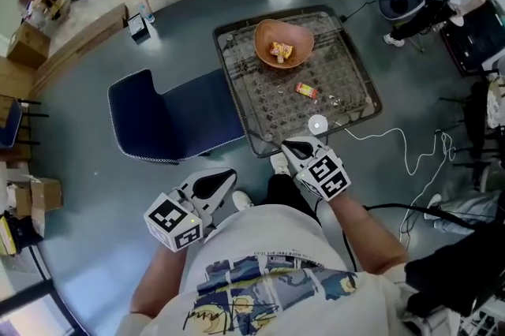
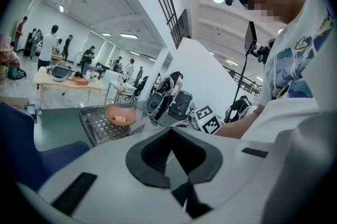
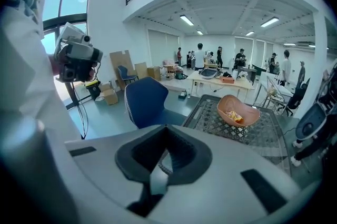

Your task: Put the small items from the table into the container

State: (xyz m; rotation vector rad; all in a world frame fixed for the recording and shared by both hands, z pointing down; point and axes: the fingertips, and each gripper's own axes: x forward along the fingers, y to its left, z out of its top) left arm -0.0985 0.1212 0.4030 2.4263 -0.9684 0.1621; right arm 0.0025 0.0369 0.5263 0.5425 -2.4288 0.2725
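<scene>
The right gripper, jaws together and apparently empty, hung off the table's near edge, the left gripper likewise closed. A packet lay mid-table, near the bowl. Reaching in shut could knock it away.

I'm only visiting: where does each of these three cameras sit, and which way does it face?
Head view: on the person's head, looking steeply down at the table, bowl and blue chair; shirt, forearms, left claw and right claw show.
Left gripper view: on the left claw, facing the table past its own jaws; shirt and right claw's marker cube show.
Right gripper view: on the right claw, facing blue chair and table; own jaws and shirt show.
Shared: all three see the bowl.
</scene>
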